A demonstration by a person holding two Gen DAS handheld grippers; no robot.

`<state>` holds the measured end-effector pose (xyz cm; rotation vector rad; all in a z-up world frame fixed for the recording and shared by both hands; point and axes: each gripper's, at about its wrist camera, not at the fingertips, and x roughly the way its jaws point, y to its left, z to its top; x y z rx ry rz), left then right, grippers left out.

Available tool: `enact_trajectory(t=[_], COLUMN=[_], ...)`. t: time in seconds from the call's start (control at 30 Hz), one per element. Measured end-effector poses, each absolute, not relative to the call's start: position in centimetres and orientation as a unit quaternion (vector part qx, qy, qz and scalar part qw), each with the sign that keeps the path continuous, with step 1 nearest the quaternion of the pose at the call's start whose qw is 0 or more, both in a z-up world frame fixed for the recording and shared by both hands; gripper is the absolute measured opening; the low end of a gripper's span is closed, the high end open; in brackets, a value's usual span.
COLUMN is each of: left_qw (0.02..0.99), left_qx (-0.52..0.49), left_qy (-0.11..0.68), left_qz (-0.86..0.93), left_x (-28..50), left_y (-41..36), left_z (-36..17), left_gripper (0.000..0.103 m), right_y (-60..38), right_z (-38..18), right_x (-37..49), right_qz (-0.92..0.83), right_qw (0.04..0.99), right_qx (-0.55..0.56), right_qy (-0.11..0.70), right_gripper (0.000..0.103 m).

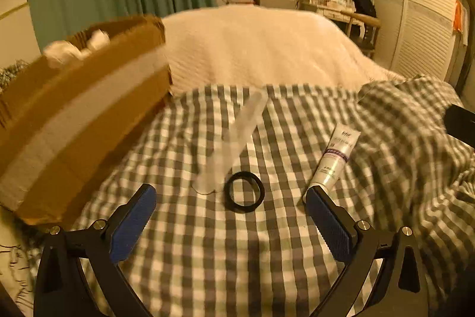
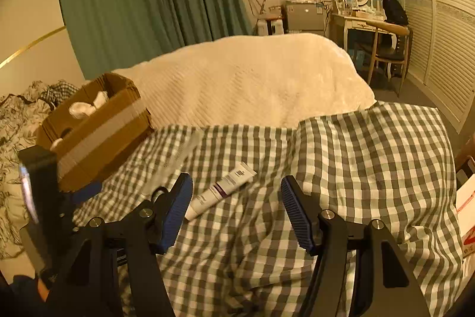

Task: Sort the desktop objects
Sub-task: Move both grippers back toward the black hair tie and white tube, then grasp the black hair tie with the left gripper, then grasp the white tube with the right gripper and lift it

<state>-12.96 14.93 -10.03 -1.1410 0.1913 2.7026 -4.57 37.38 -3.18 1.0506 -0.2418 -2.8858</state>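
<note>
The white squeeze tube with a purple band (image 1: 334, 158) is seen lying flat on the grey-and-white checked bedcover (image 1: 207, 242), its cap end just beside the right blue pad of the left tongs (image 1: 231, 199). A black ring-shaped band (image 1: 244, 192) is found to the tube's left, between the two pads in the picture and ahead of them, and a long clear plastic tube (image 1: 234, 138) is laid touching or just beside the ring, running away towards the cream blanket (image 1: 261, 49). A brown cardboard box with a pale tape strip (image 1: 77, 115) is set at the left of the bedcover, with white rounded items visible inside it.

The left tongs are held wide apart with nothing gripped. The right tongs (image 2: 236, 199) are likewise held apart and empty; in the right wrist view the white tube (image 2: 221, 190) is seen just beyond them, its cap end next to the left pad. The box (image 2: 95, 132) is seen further left, and the left tool's black body (image 2: 44, 198) is seen before it.
</note>
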Motion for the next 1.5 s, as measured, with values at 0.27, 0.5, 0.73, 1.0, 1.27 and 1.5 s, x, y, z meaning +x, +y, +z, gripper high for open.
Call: enact_trajectory(t=[0.27,0.5,0.73,1.0,1.27,1.5], left_qw=[0.107,0.120,0.106,0.080,0.079,0.080], left_qx=[-0.449,-0.440,-0.413,-0.382,-0.381,-0.381], left_qy=[0.056,0.059,0.039,-0.007,-0.016,-0.026], left_qz=[0.885,0.888,0.904,0.921,0.921,0.921], left_x=[-15.1,-13.2,-12.3,-13.4,-13.9,-13.6], left_y=[15.3,13.4,8.0,4.3,3.7,3.4], left_z=[-13.9,-12.2,-9.2,-9.4,-11.6,-12.1], left_gripper=[0.044,0.009,0.009,0.009,0.009,0.009], right_y=[38.3,37.0,35.4,31.7,31.3,31.3], right_z=[-4.5,-5.7,-5.6,-6.3,-10.2,-12.5], right_x=[-4.8,-4.0,-3.1,-6.2,-11.1,-12.2], right_qz=[-0.926,-0.923,-0.921,-0.921,-0.899,-0.891], right_qw=[0.032,0.017,0.010,0.017,-0.039,-0.039], right_qx=[0.364,0.376,0.375,0.379,0.419,0.439], right_qy=[-0.094,-0.083,-0.103,-0.094,-0.117,-0.111], right_gripper=[0.062,0.062,0.062,0.062,0.062,0.056])
